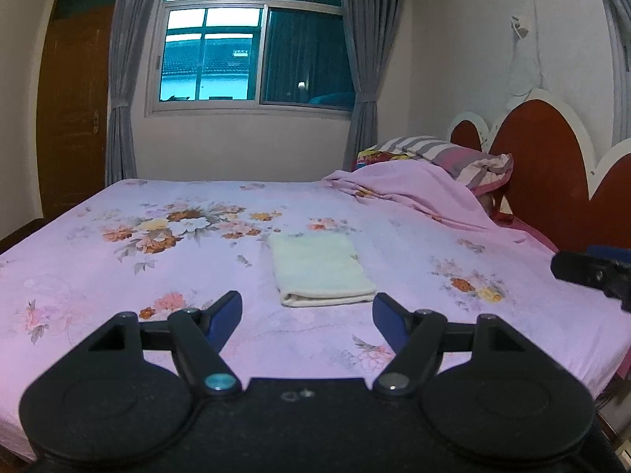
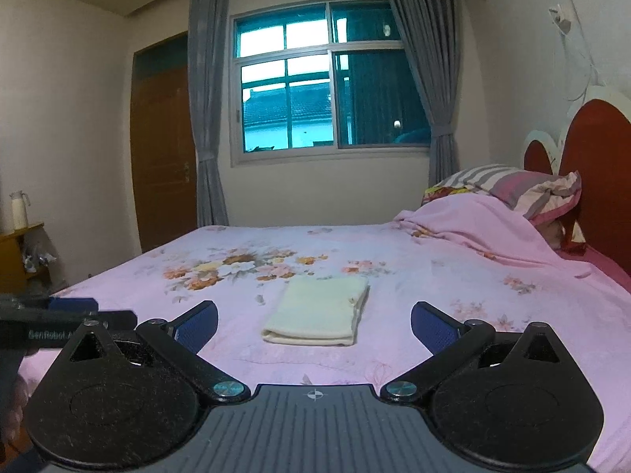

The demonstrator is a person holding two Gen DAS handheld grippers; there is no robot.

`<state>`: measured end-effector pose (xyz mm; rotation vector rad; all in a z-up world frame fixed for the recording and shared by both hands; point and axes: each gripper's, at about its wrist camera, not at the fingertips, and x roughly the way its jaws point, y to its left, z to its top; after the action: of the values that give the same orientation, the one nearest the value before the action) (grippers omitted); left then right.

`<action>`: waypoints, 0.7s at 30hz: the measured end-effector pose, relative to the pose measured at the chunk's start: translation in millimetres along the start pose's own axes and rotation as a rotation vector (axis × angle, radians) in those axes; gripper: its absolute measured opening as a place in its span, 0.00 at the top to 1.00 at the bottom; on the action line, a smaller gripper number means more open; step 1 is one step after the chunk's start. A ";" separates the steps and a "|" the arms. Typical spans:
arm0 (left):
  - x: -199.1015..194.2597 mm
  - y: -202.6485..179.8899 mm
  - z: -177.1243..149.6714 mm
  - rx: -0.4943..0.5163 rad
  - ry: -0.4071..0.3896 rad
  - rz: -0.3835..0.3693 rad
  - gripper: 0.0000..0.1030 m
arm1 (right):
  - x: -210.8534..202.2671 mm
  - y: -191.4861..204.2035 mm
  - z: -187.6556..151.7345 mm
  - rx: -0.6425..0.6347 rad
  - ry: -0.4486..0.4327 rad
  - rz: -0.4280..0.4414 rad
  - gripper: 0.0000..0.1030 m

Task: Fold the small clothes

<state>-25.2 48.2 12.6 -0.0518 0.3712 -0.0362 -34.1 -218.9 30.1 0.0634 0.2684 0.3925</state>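
Observation:
A small cream cloth [image 1: 321, 270] lies folded into a neat rectangle on the pink flowered bed sheet [image 1: 157, 276]; it also shows in the right wrist view [image 2: 319, 313]. My left gripper [image 1: 307, 315] is open and empty, held above the bed just short of the cloth's near edge. My right gripper [image 2: 314, 325] is open and empty, also just short of the cloth. The right gripper shows at the right edge of the left wrist view [image 1: 591, 272], and the left gripper at the left edge of the right wrist view [image 2: 67, 321].
A bunched pink blanket [image 1: 414, 193] and striped pillows [image 1: 453, 153] lie at the head of the bed by the red headboard [image 1: 552, 181]. A window [image 1: 252, 39] with grey curtains and a brown door [image 1: 71, 110] are behind. A side table with a white flask [image 2: 19, 209] stands far left.

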 end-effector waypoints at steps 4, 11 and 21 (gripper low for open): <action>-0.7 3.3 -0.7 -0.014 0.003 -0.002 0.29 | 6.1 2.0 2.2 0.008 0.001 0.004 0.00; -6.1 0.3 -0.1 -0.012 -0.012 -0.012 0.29 | 3.0 1.5 -0.3 -0.005 -0.003 0.020 0.00; -8.3 3.3 1.3 -0.011 -0.023 -0.021 0.29 | 1.4 -7.1 5.2 -0.008 -0.016 0.023 0.00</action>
<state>-32.4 52.0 16.7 -0.0666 0.3481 -0.0546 -28.9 -224.9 34.0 0.0612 0.2507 0.4154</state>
